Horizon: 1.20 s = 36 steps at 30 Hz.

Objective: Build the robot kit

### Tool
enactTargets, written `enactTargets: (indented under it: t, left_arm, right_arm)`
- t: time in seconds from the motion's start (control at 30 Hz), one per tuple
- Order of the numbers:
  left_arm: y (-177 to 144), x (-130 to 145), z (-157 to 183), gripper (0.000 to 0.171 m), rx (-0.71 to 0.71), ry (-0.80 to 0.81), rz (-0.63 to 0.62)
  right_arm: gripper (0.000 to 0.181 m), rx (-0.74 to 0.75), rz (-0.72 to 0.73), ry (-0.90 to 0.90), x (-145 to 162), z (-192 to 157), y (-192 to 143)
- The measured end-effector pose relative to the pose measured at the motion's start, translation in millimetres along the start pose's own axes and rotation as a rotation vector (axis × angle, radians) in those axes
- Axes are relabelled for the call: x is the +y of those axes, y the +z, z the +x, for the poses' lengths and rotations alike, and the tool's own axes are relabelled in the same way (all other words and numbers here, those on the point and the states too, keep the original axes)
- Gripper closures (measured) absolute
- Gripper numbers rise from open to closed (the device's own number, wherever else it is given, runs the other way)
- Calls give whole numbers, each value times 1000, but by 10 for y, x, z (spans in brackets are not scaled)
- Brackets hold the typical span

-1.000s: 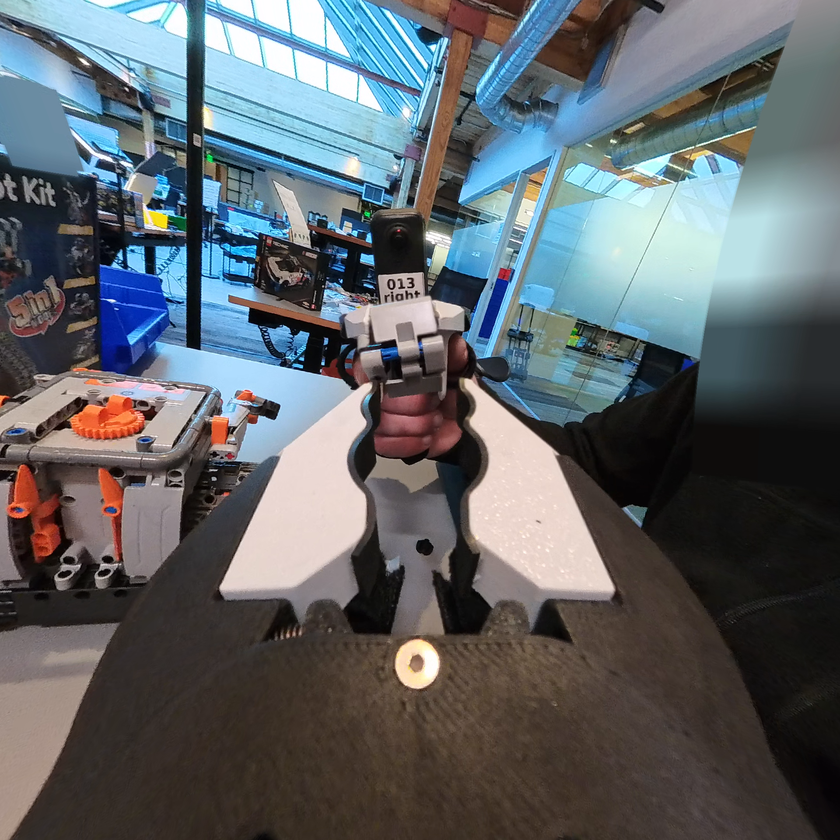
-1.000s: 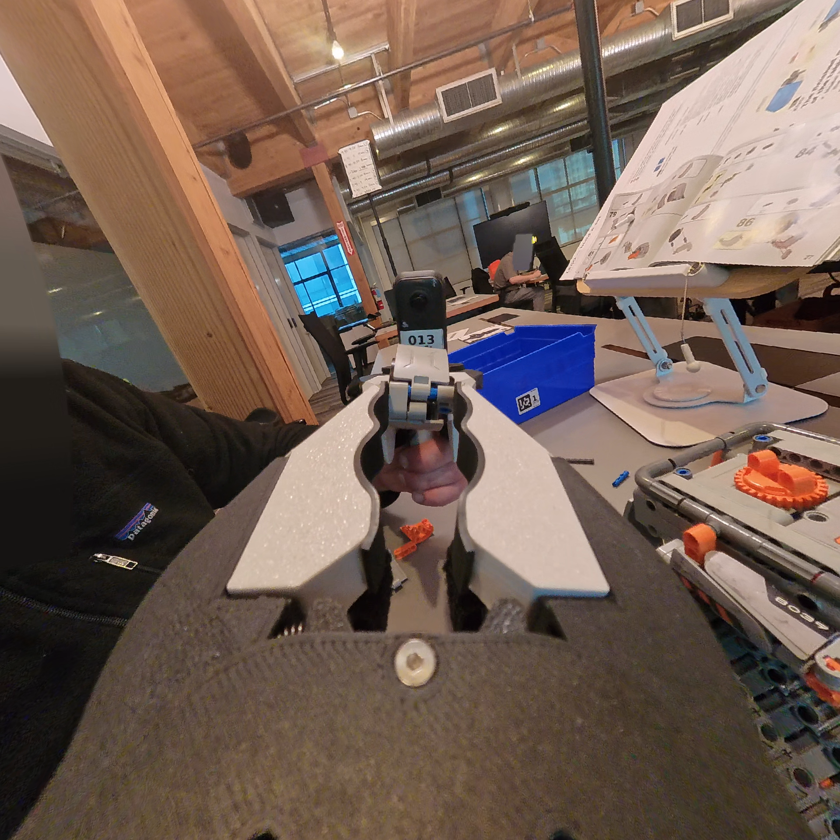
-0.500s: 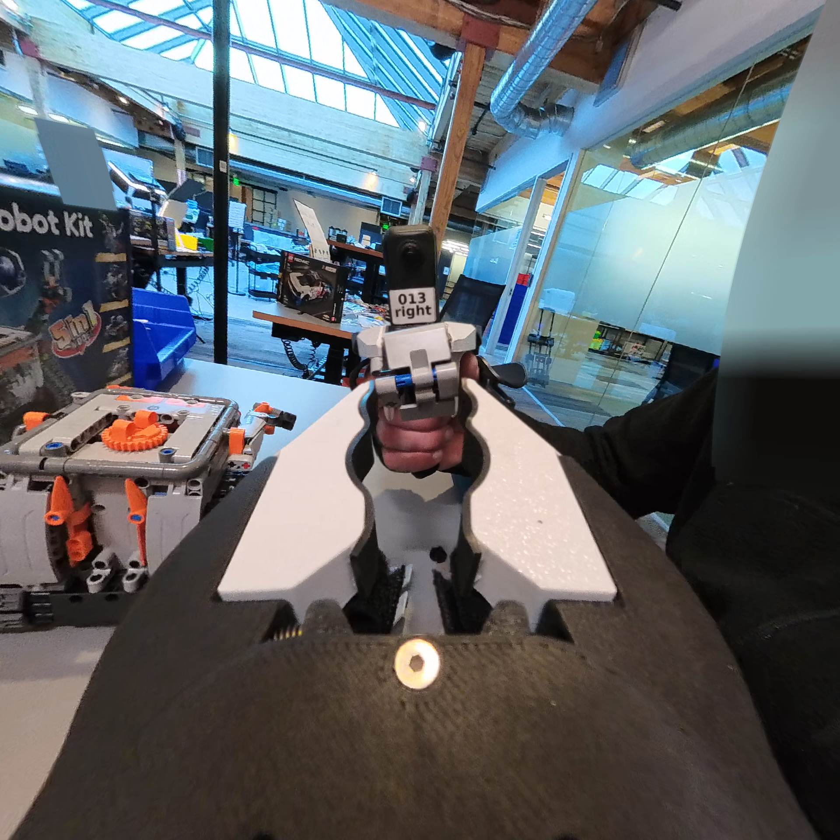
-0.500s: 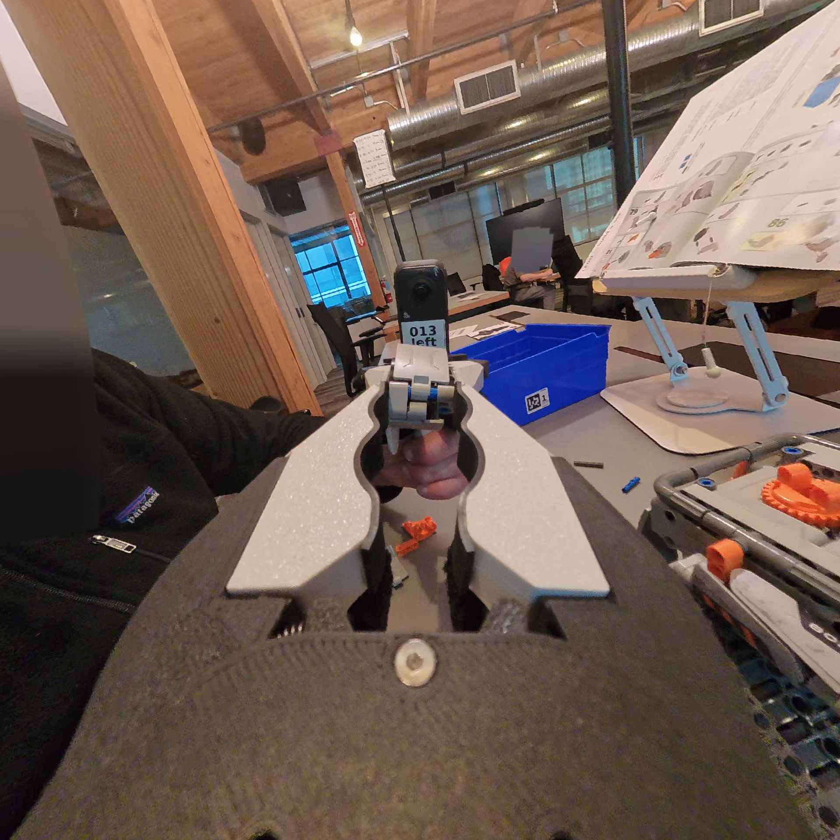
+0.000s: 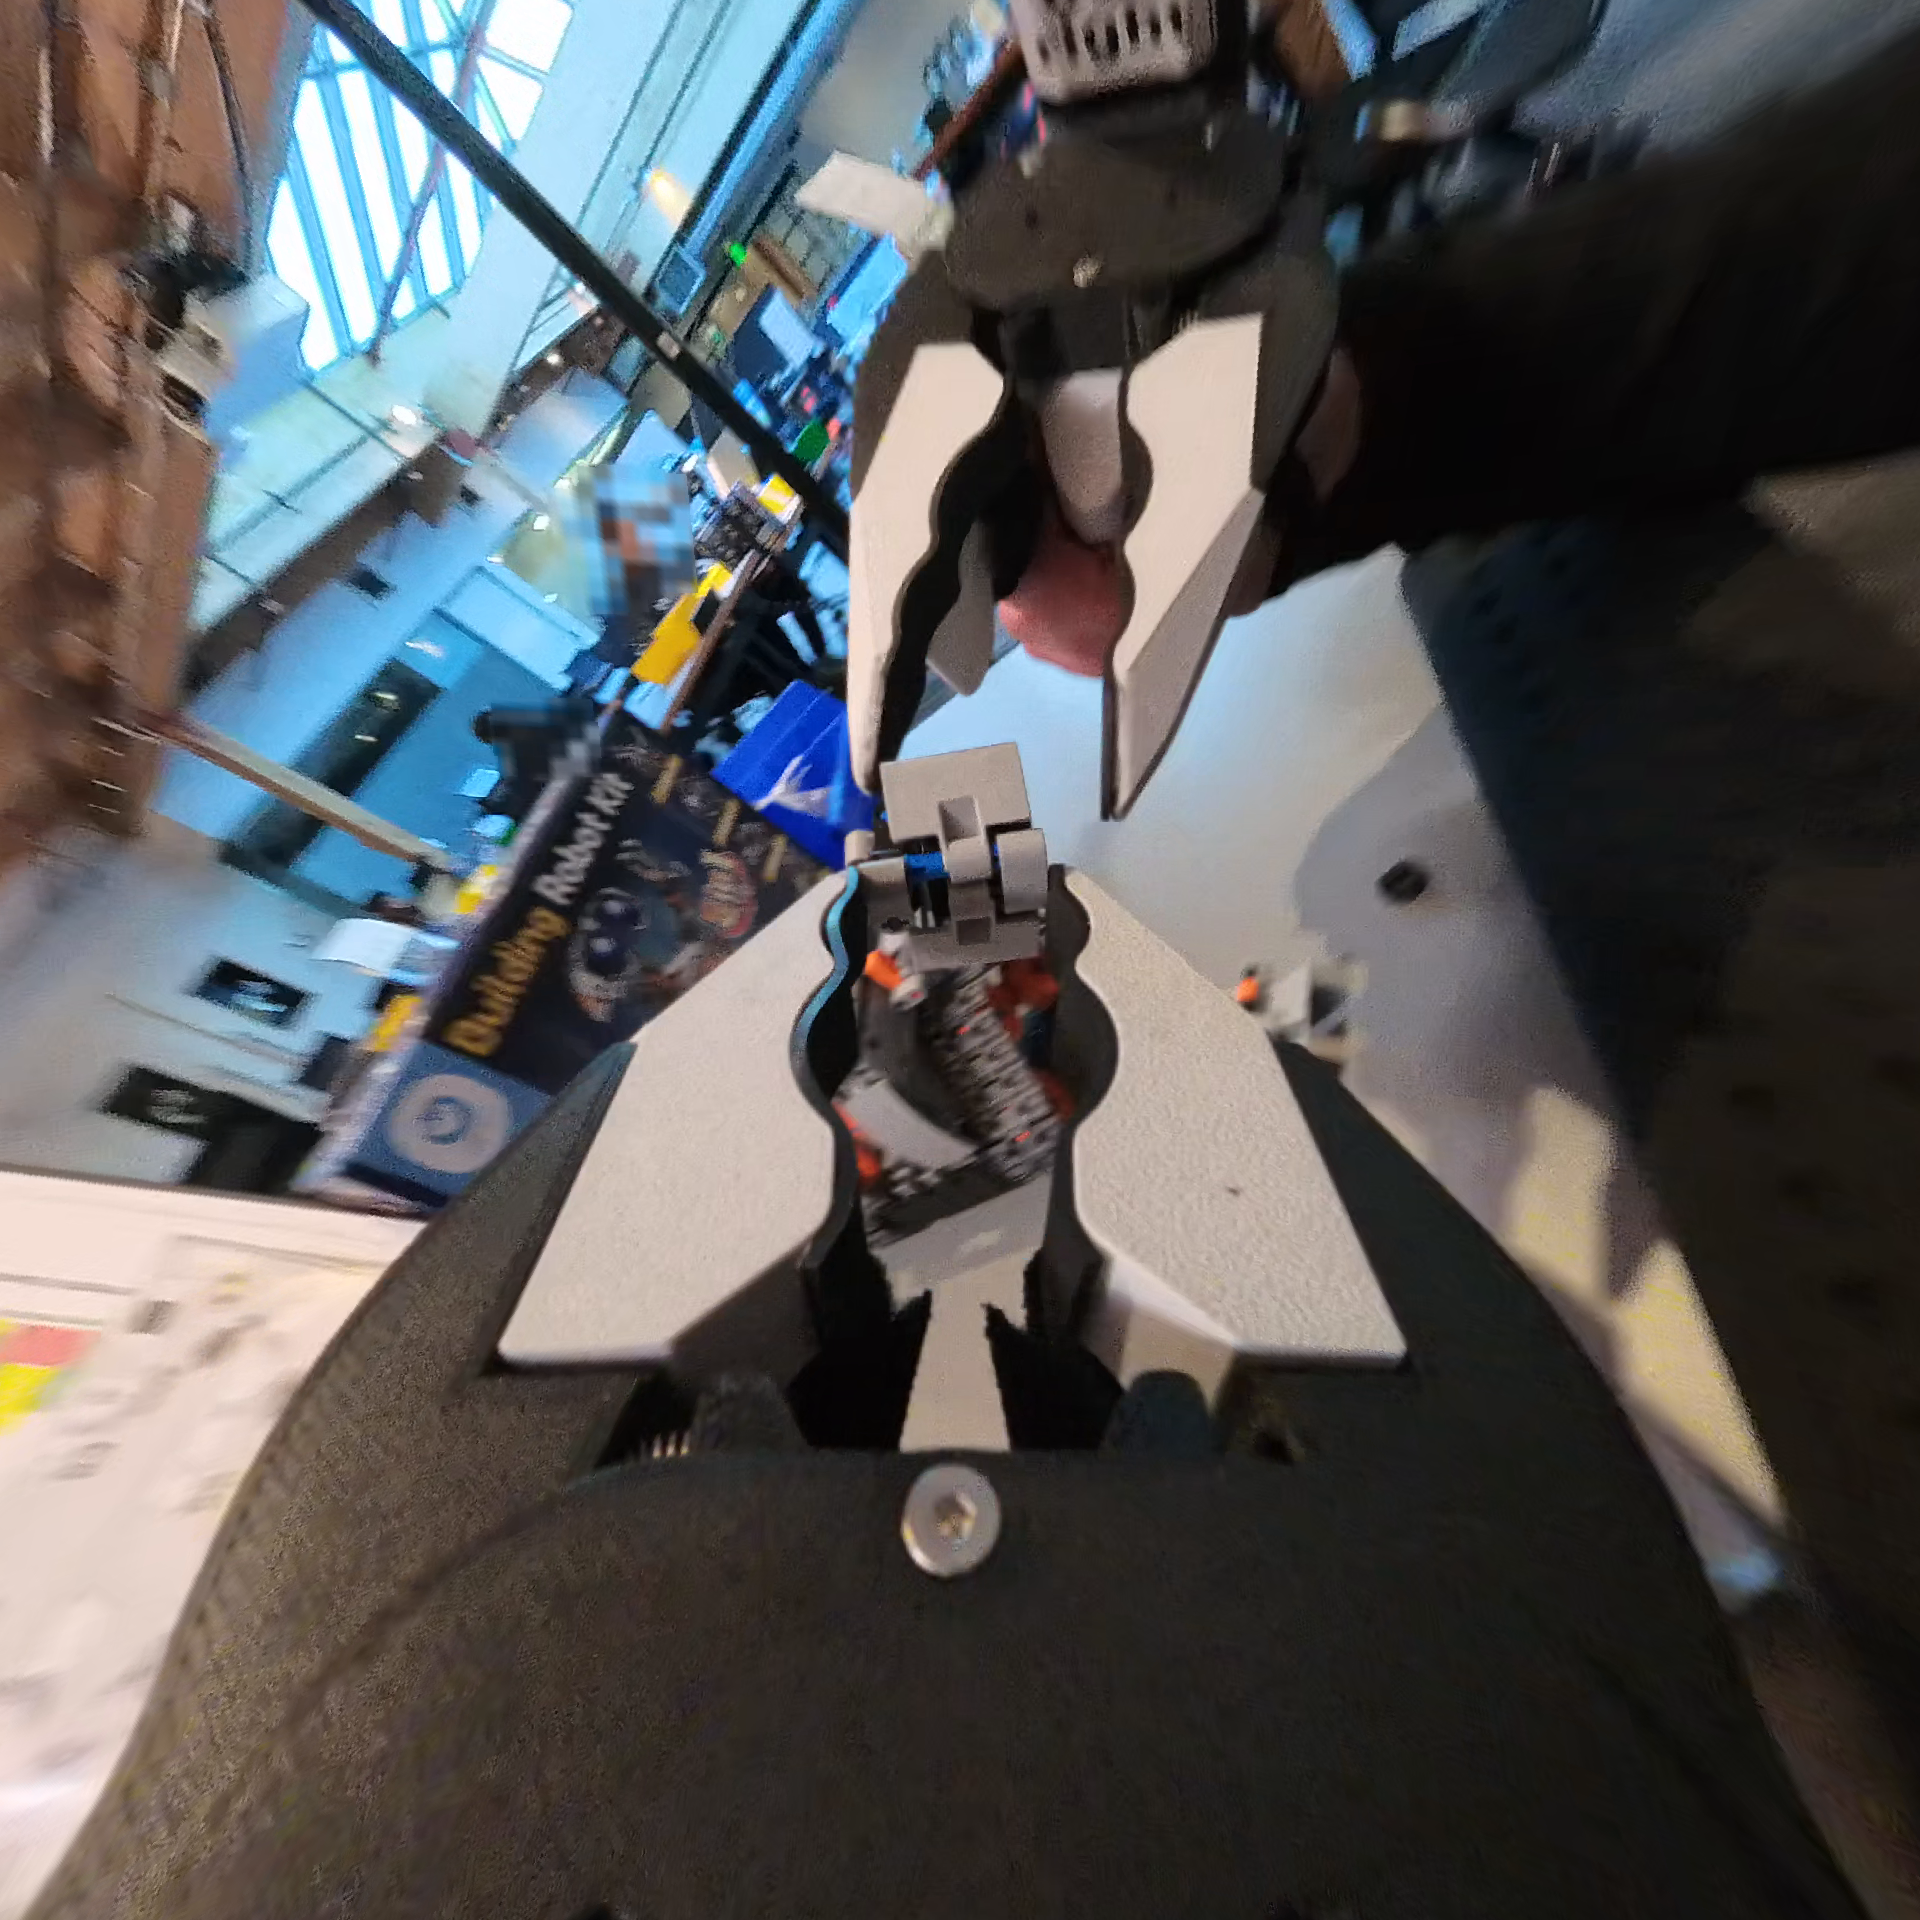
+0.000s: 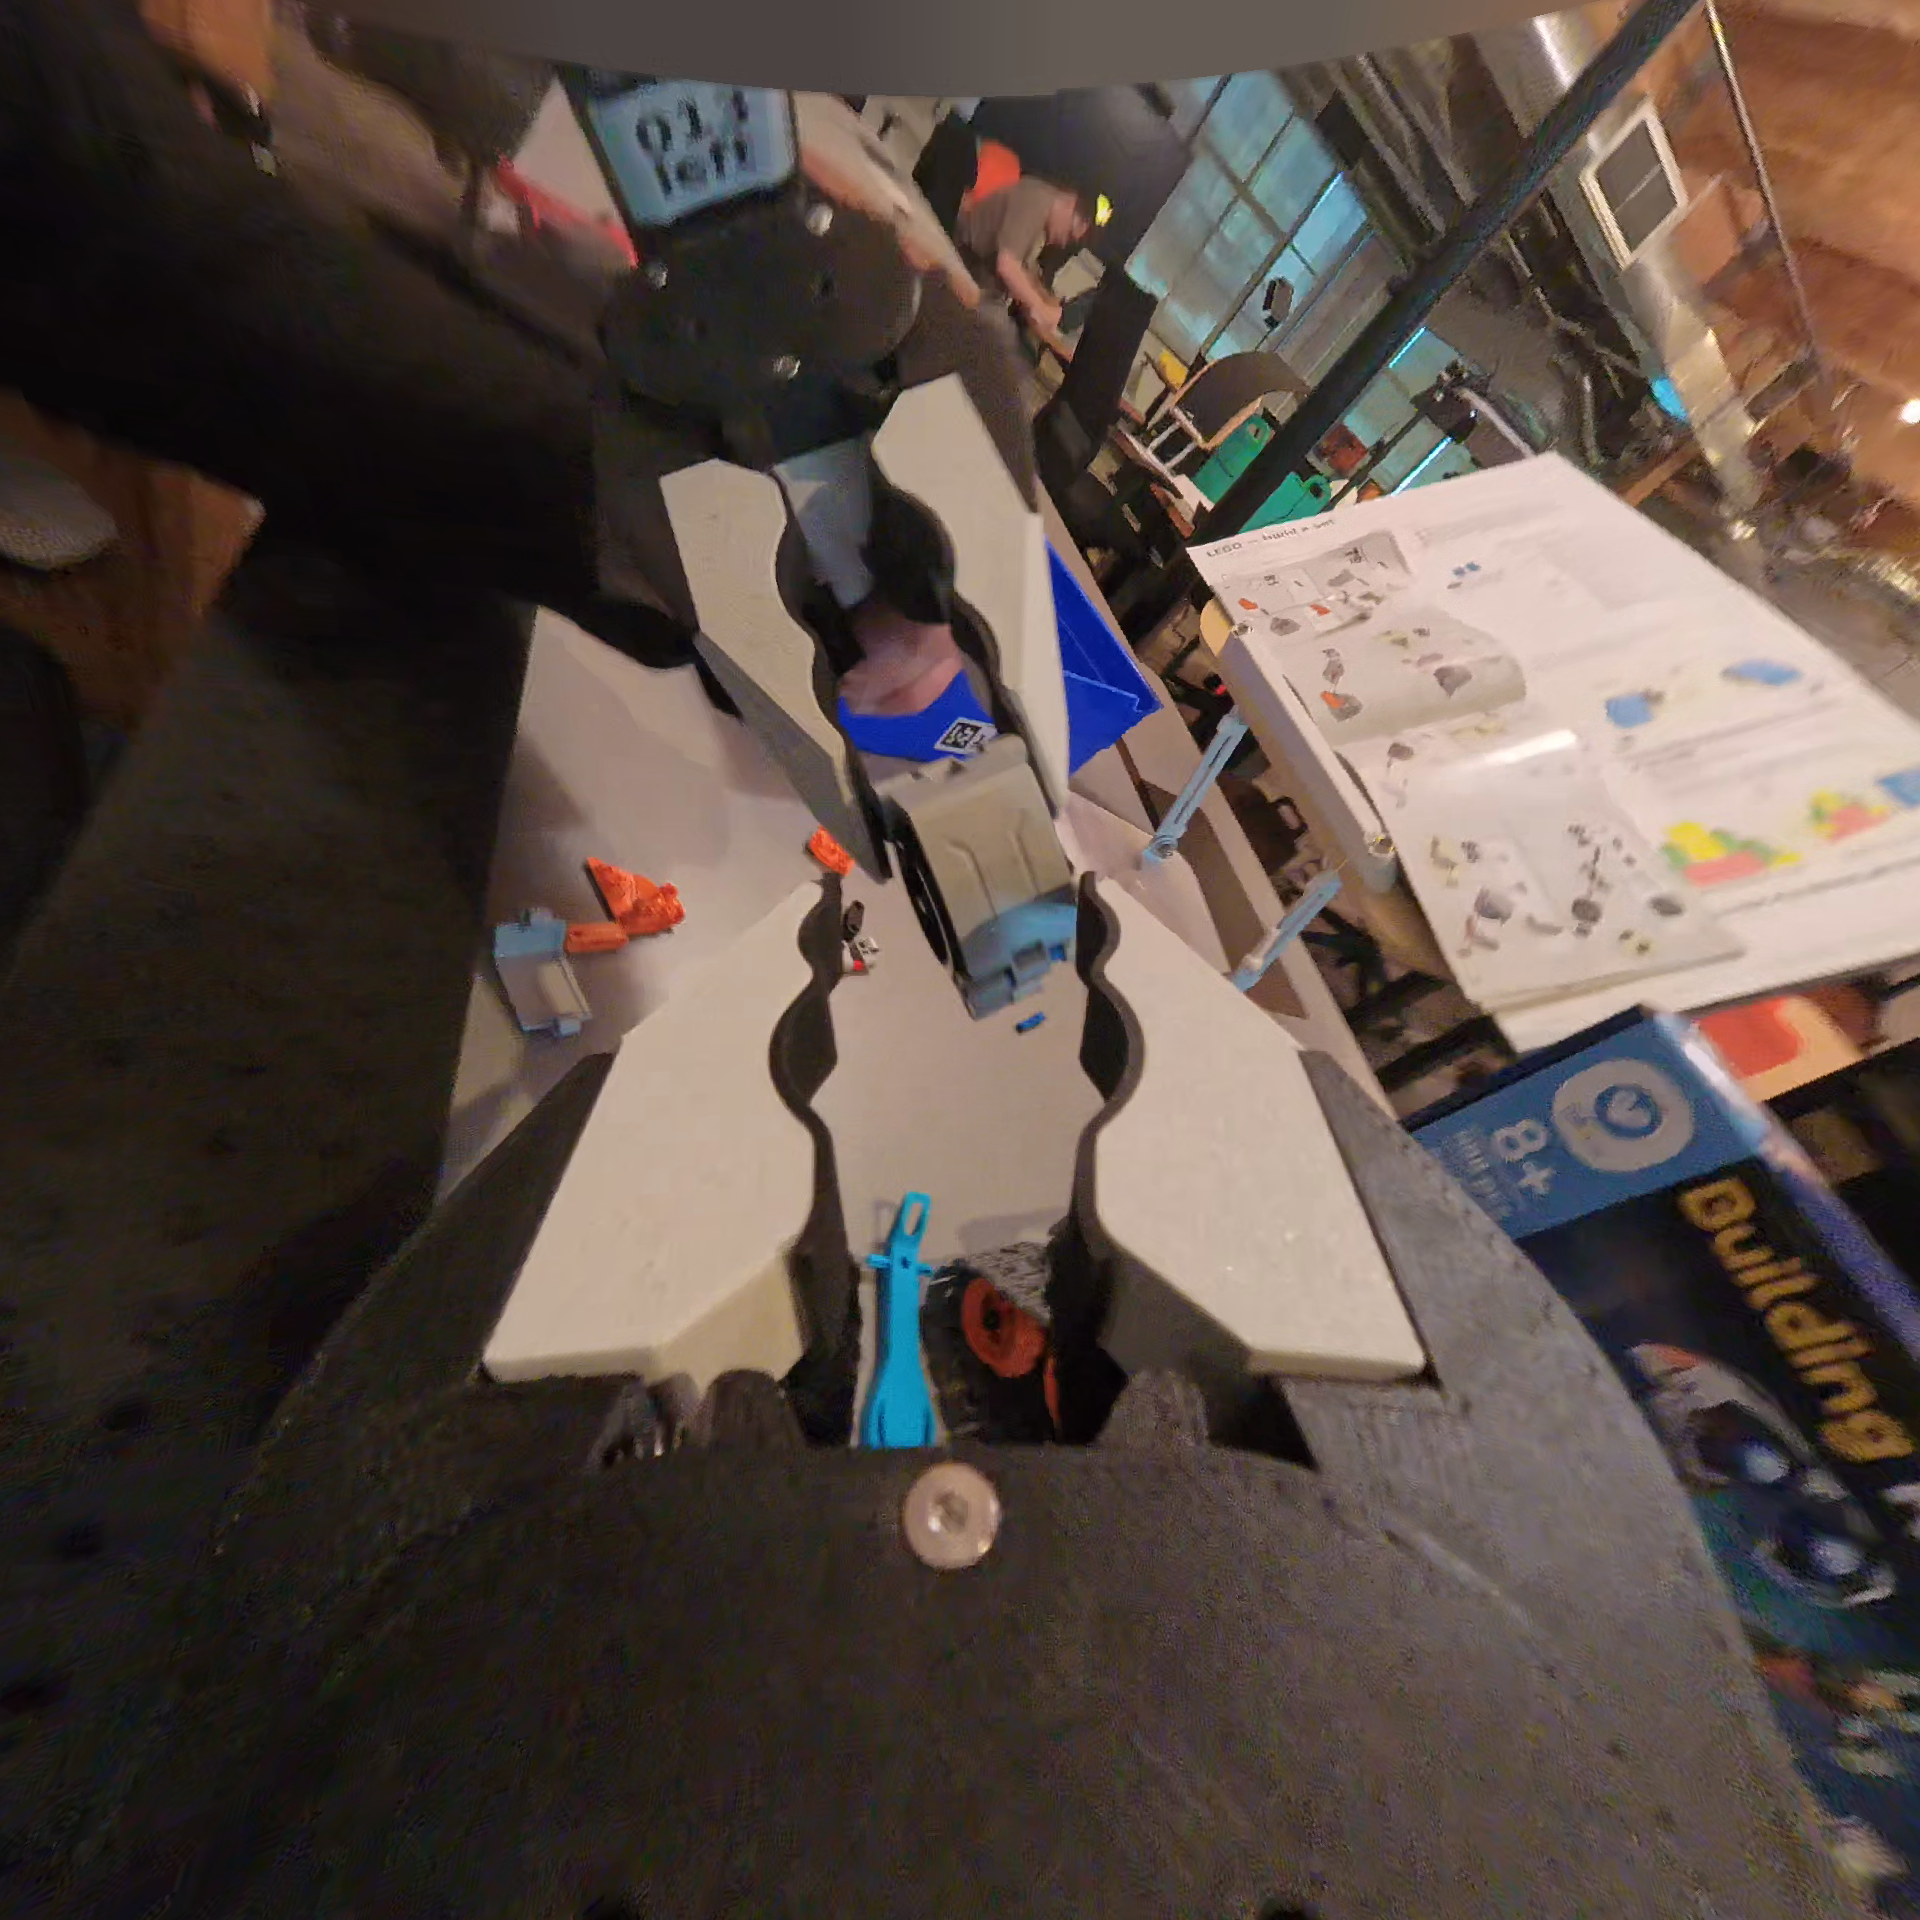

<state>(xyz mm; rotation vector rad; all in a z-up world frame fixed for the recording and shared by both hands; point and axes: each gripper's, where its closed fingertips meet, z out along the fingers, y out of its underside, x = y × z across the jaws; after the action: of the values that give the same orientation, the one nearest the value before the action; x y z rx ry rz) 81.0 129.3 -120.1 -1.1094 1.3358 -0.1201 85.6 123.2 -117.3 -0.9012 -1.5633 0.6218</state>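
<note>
Orange brick pieces point(image 6: 629, 902) are lying on the grey table point(image 6: 644, 748) at left. My left gripper point(image 5: 951, 883) is pinching a small grey brick assembly point(image 5: 961, 862); my right gripper point(image 6: 951, 894), spread wide, is hanging just beside it. An instruction booklet point(image 6: 1558, 717) is sitting propped at right.

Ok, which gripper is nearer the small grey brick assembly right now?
Left. The left gripper has its fingers shut on the grey brick assembly. The right gripper faces it with its fingers open on either side of the assembly, not clamping it.
</note>
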Motion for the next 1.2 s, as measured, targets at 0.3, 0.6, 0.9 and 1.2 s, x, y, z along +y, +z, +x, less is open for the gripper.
enactTargets:
  t: [0.3,0.6,0.9,1.2]
  left_arm:
    - [-145,57,86,140,5,285,-81]
    - [-180,75,-14,120,-58,235,-21]
    - [-146,39,-15,124,-131,313,-9]
    - [-140,24,32,133,-101,290,-22]
  right_arm:
    - [155,118,-178,-399,-63,-111,242]
    - [156,248,-163,-551,-180,-68,239]
    - [156,257,-159,-573,-157,-115,283]
    - [156,154,-123,-281,-87,-71,288]
